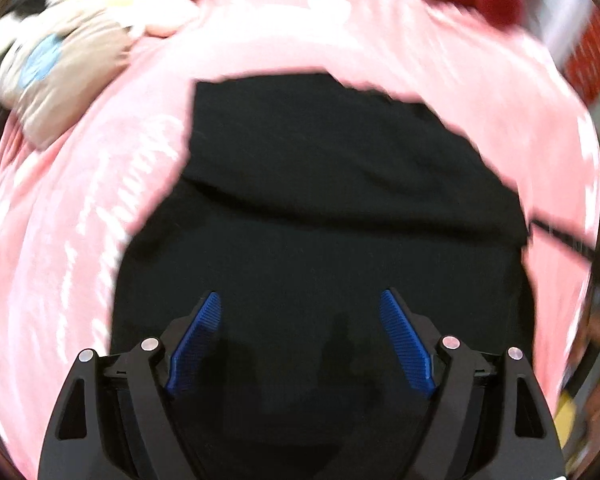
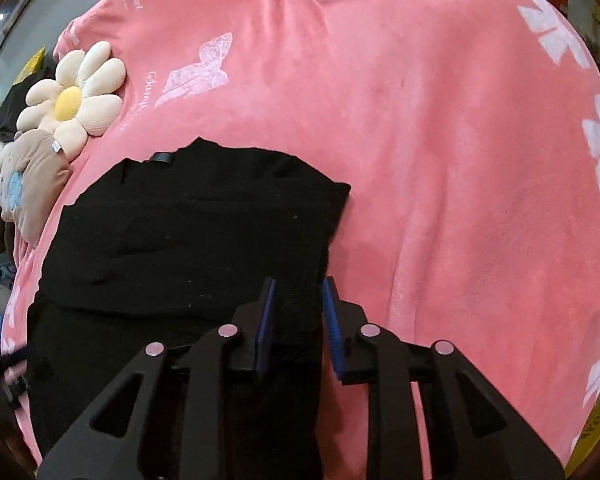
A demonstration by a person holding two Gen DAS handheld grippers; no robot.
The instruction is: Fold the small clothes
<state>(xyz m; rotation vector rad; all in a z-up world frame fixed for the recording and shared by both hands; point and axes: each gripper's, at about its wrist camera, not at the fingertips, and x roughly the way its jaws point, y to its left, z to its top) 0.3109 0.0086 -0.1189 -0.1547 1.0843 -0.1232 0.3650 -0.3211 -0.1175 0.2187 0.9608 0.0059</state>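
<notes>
Black garment (image 2: pixel 188 240) is laid partly folded on the pink butterfly-print blanket (image 2: pixel 440 160). Left tongs (image 1: pixel 300 300) are held wide apart above its near portion; nothing is gripped between the blue pads (image 1: pixel 196 340). Right tongs (image 2: pixel 298 292) are seen narrowly parted at the garment's right edge, with a strip of black fabric between the pads; pad contact cannot be confirmed. Flower cushion (image 2: pixel 74 96) and beige plush (image 2: pixel 36 184) are seen at the blanket's far-left side, near the garment's upper left edge.

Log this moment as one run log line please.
stage: folding | item: black fabric garment on pink butterfly-print blanket | left gripper: open above garment | right gripper: garment edge between jaws, grip unclear
</notes>
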